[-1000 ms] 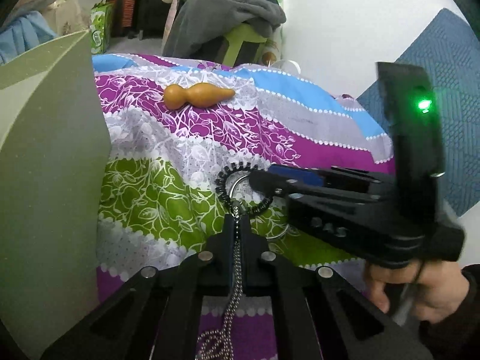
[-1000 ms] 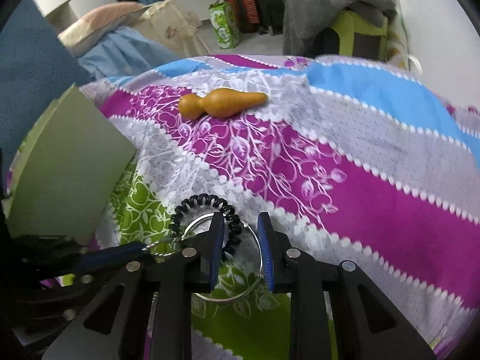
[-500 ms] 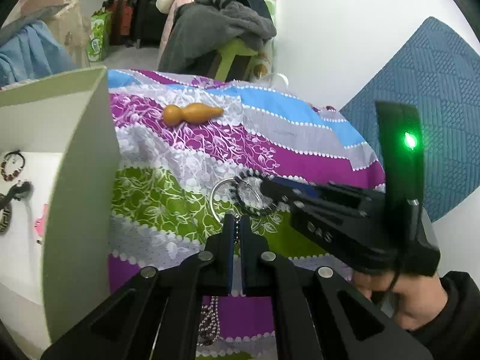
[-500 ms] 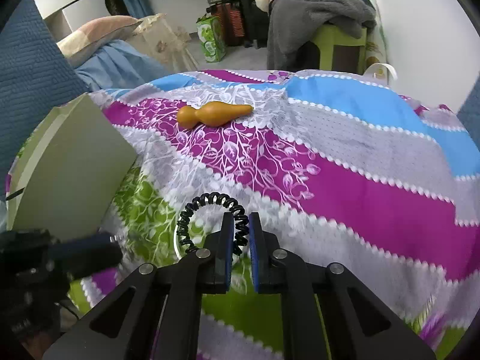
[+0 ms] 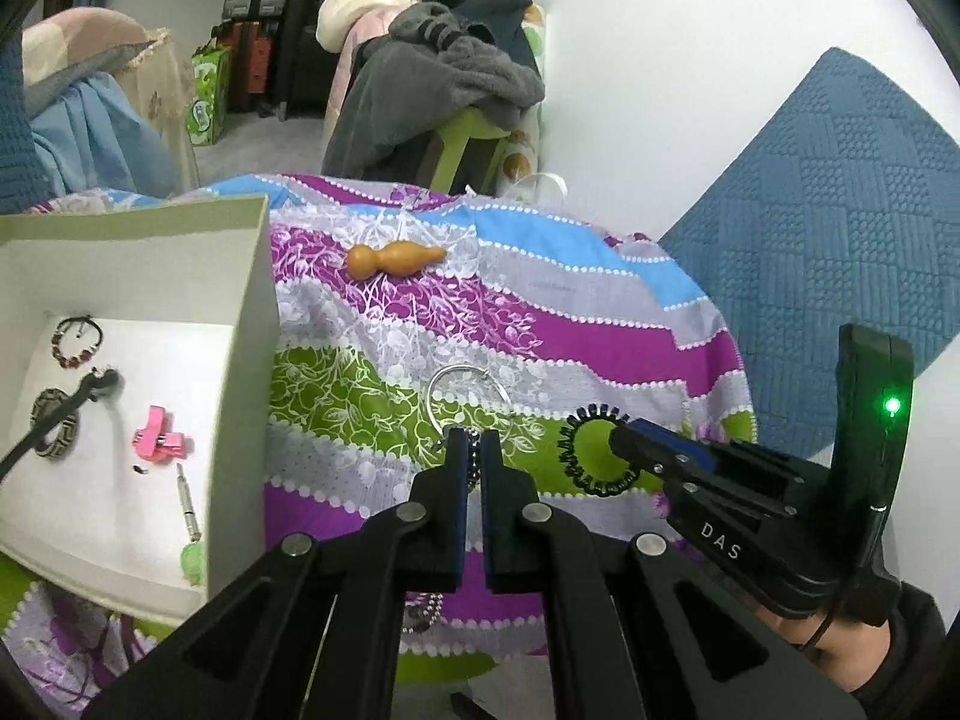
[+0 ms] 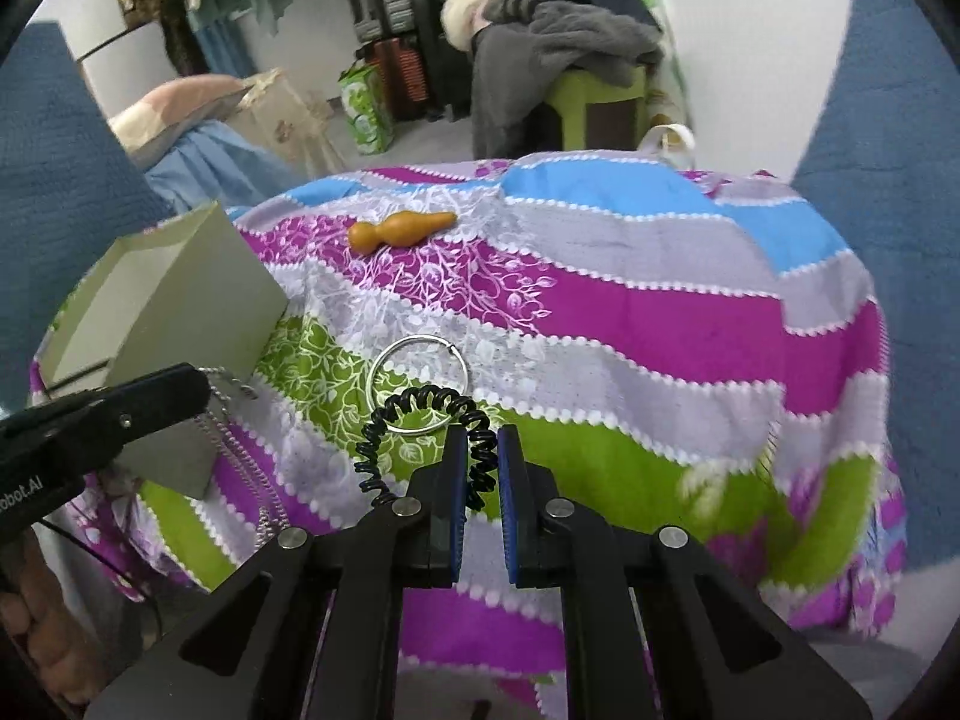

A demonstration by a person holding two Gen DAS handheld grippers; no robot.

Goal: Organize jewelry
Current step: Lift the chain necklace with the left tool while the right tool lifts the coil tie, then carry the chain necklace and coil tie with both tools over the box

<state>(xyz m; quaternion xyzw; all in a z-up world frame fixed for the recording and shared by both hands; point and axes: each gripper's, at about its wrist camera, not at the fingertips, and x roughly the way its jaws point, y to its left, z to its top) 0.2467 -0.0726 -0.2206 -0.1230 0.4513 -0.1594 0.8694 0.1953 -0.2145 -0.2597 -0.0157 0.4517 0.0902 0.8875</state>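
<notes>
On the striped floral bedspread (image 6: 690, 324), a silver ring (image 6: 418, 383) is seen lying flat on a green band, with an orange gourd-shaped piece (image 6: 399, 229) resting farther back on a purple band. At the left gripper (image 5: 473, 455), the jaws are pressed together on a beaded metal chain (image 5: 474, 468), whose loose length is seen hanging below the fingers in both views. At the right gripper (image 6: 480, 462), the jaws have just been closing and are now pinched on a black coiled bracelet (image 6: 420, 420), which is held above the cloth, looping up over the near edge of the ring in the right wrist view. Beside the left gripper an open white box (image 5: 240, 312) is set on the bedspread; inside it a red beaded bracelet (image 5: 76, 341), a patterned bangle (image 5: 54, 429), a pink clip (image 5: 161, 437) and a few smaller pieces are laid on the floor of the box. The right gripper is gripped by a hand (image 5: 840, 642) at the lower right.
</notes>
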